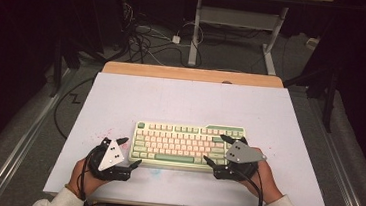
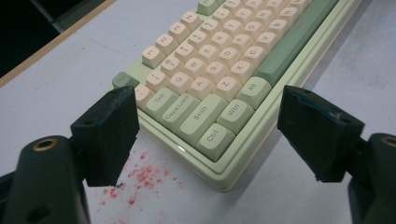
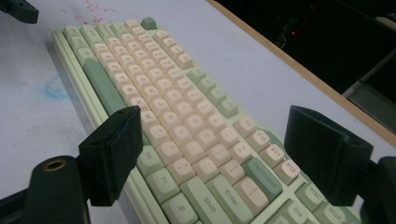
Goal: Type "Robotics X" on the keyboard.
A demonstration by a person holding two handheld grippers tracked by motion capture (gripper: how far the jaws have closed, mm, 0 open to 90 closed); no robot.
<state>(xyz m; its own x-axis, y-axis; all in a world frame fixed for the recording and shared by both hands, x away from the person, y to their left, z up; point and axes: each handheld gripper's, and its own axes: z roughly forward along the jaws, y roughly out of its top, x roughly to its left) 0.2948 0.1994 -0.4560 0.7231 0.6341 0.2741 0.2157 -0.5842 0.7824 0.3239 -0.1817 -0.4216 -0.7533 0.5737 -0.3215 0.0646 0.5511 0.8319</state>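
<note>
Left gripper view looks between two black jaws spread wide with nothing clamped between them; the near left corner of the keyboard [image 2: 219,93] lies in the gap, its Ctrl, Win and Shift keys closest, and neither pad touches the casing. Red specks [image 2: 140,179] dot the white table top [image 2: 70,79] just beside that corner, under the left-hand jaw.

Right gripper view shows the other pair of jaws parted just as far, standing over the right end of the keyboard [image 3: 187,126], with the Enter and Shift keys between them. No pad presses on a key or on the frame. A faint blue smudge [image 3: 56,88] marks the table on the near side of the keyboard.

High view places the left gripper [image 1: 127,152] at the keyboard's near left corner and the right gripper [image 1: 218,149] over its right end, each held in a hand with a white sleeve coming in from the near edge. The pale green and cream keyboard [image 1: 177,142] lies flat, roughly in the middle of the white table top [image 1: 191,98], a little towards the near side. A wooden strip [image 1: 193,74] runs along the far edge, and cables [image 1: 146,42] lie on the floor beyond it.
</note>
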